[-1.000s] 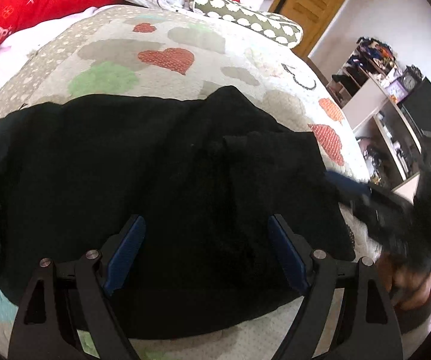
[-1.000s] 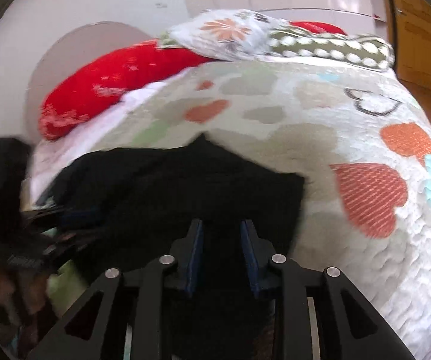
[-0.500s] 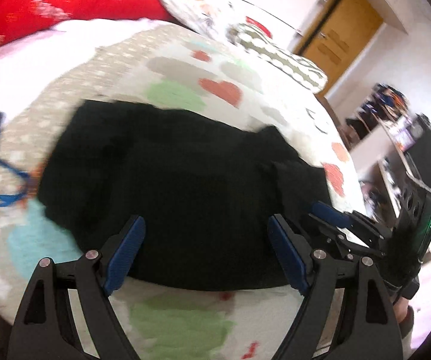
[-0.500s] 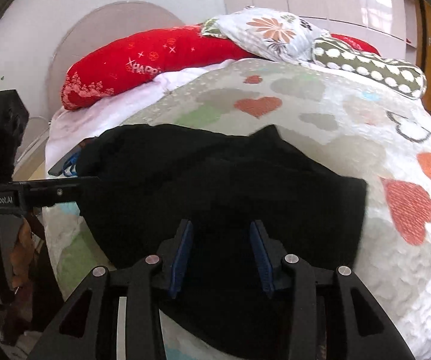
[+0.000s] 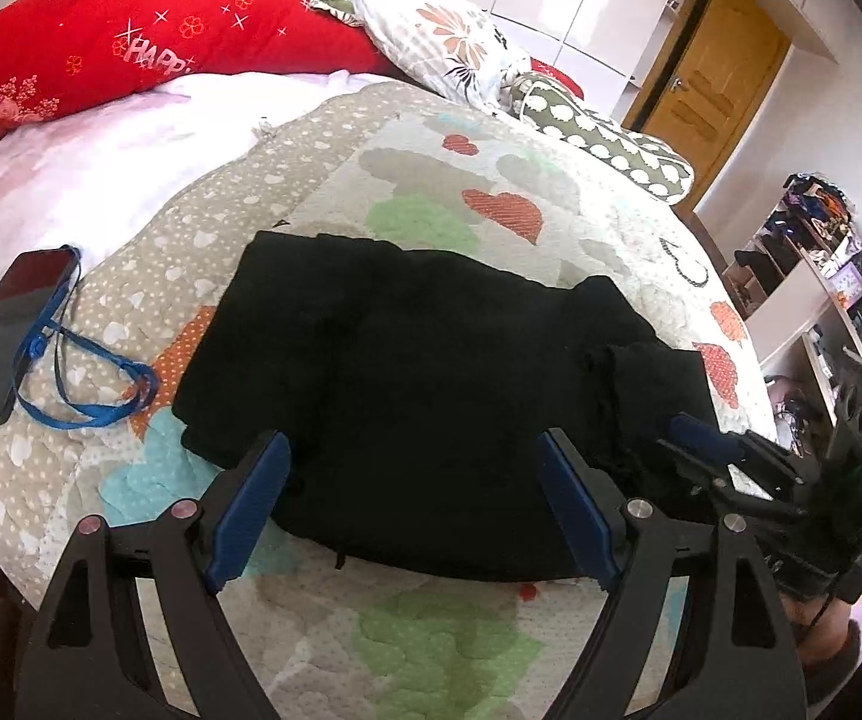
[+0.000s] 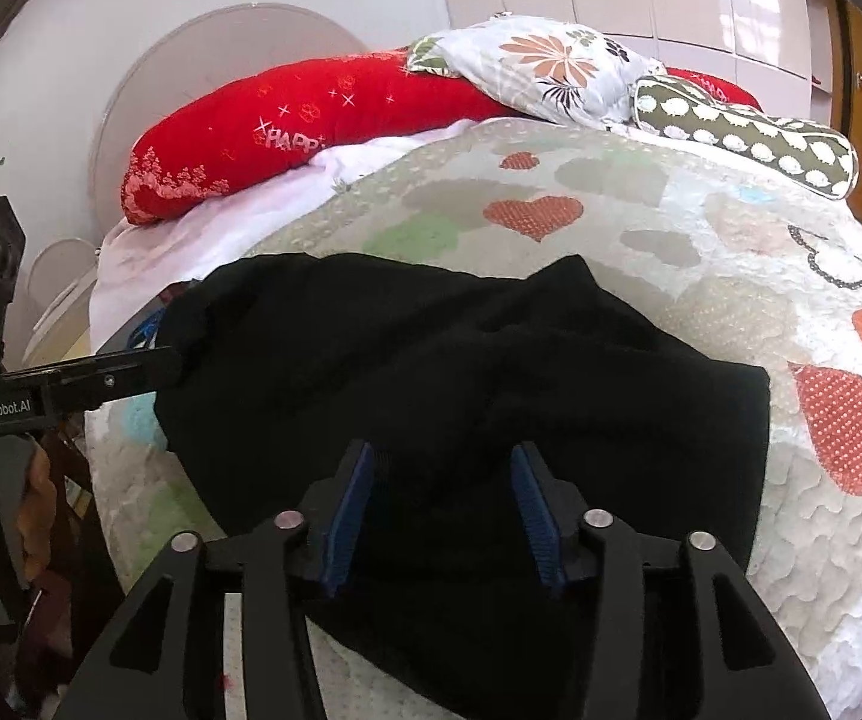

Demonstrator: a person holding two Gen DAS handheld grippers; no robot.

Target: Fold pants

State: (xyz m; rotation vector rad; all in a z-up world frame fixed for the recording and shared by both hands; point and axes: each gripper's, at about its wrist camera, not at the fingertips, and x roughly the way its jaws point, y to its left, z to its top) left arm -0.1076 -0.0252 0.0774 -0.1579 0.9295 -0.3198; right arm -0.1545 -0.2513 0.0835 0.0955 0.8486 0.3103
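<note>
Black pants (image 5: 407,372) lie folded in a thick, roughly rectangular bundle on a heart-patterned quilt (image 5: 431,648). My left gripper (image 5: 413,450) hovers over their near edge, jaws wide open with nothing between them. The right gripper (image 5: 700,447) shows at the bundle's right end. In the right wrist view the pants (image 6: 460,360) fill the middle. My right gripper (image 6: 442,462) hangs over their near side with its jaws opening. No cloth is pinched between its blue pads (image 6: 529,510). The left gripper (image 6: 131,366) reaches in from the left edge.
A dark phone (image 5: 11,330) with a blue lanyard (image 5: 89,384) lies on the quilt left of the pants. A red pillow (image 5: 149,42), a floral pillow (image 5: 448,42) and a green dotted bolster (image 5: 604,144) line the head of the bed. Shelves (image 5: 814,252) stand beyond the right side.
Both grippers have drawn back from the pants, which now lie flat and free. The right jaws have widened. The phone and lanyard have come into the left view.
</note>
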